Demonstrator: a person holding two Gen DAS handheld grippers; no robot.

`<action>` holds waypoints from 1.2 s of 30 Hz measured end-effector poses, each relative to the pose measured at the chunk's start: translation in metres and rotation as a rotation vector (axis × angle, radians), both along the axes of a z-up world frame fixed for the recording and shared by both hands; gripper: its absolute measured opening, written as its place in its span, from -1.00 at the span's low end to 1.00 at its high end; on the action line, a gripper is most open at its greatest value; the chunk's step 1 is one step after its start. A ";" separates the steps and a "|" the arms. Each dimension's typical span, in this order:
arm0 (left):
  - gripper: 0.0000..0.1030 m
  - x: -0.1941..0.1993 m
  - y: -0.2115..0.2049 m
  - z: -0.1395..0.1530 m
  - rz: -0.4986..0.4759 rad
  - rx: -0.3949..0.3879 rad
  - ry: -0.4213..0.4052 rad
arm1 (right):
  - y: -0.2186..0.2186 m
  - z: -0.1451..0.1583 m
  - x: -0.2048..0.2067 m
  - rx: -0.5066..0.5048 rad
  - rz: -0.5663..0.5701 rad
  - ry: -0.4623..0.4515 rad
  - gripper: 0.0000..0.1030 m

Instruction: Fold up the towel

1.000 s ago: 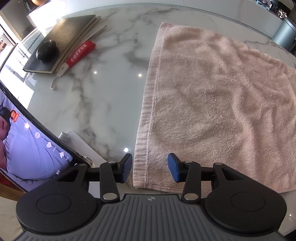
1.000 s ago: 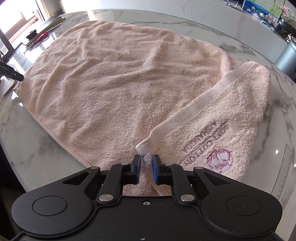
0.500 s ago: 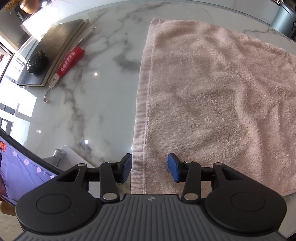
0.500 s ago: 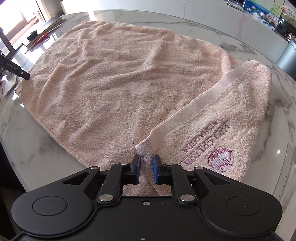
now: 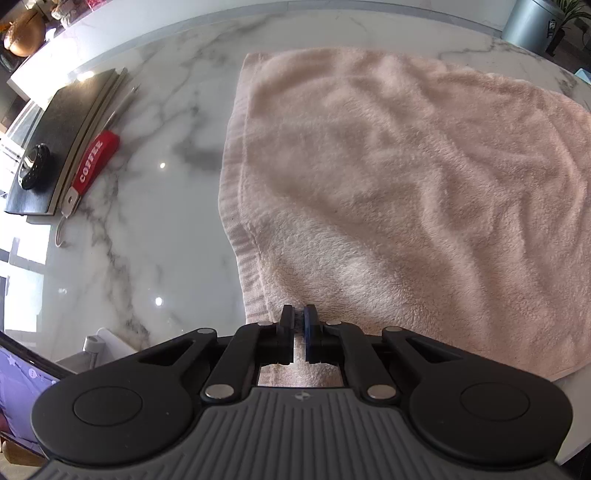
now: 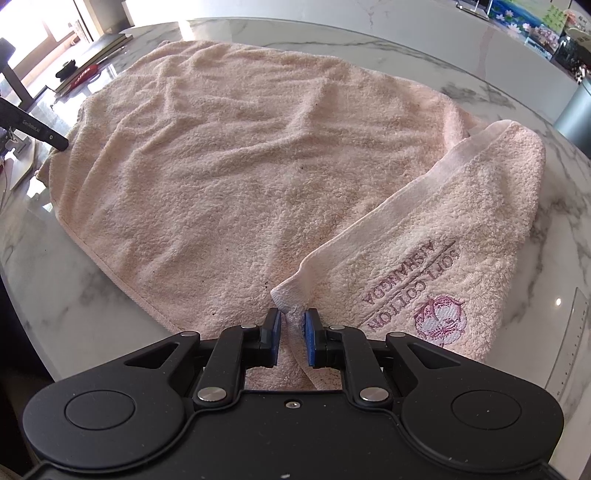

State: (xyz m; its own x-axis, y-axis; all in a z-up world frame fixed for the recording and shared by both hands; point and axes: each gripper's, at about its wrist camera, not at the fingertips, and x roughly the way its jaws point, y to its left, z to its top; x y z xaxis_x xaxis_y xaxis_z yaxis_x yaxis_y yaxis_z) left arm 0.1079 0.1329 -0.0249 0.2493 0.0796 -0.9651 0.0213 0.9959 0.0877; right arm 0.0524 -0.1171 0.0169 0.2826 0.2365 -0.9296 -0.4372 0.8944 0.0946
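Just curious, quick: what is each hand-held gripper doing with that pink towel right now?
Left hand-held gripper: closed, pinching the towel near its corner.
Right hand-held gripper: closed on the towel's folded-over corner.

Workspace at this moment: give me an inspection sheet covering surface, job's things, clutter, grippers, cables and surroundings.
Surface: white marble table, glossy, grey veins.
Job's things: pink towel spread out, its embroidered corner folded back over itself.
Clutter: black notebook with a dark round object on it, red COFFEE tag, pen beside them.
Grippers: left gripper shut on the towel's near hem corner; right gripper shut on the folded corner's band.
Cables: nothing seen.
Surroundings: grey bin, lit screen at the table edge.
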 end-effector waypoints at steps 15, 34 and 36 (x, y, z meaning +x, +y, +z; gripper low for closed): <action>-0.93 0.002 -0.120 0.057 -0.285 -0.141 -0.084 | -0.029 0.036 -0.003 0.113 -0.075 -0.024 -0.80; -0.85 -0.001 -0.244 0.023 -0.476 -0.367 -0.004 | -0.040 0.032 -0.021 0.357 -0.197 0.017 -0.79; -0.63 -0.004 -0.241 0.017 -0.477 -0.400 0.011 | -0.044 0.027 -0.020 0.376 -0.221 0.025 -0.79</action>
State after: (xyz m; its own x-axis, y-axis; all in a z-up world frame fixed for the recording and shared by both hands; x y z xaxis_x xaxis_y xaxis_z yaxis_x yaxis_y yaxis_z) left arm 0.1039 -0.1079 -0.0075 0.1584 -0.4065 -0.8998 0.4709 0.8321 -0.2930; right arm 0.0320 -0.1607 0.0442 0.3430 0.4960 -0.7977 -0.2323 0.8676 0.4396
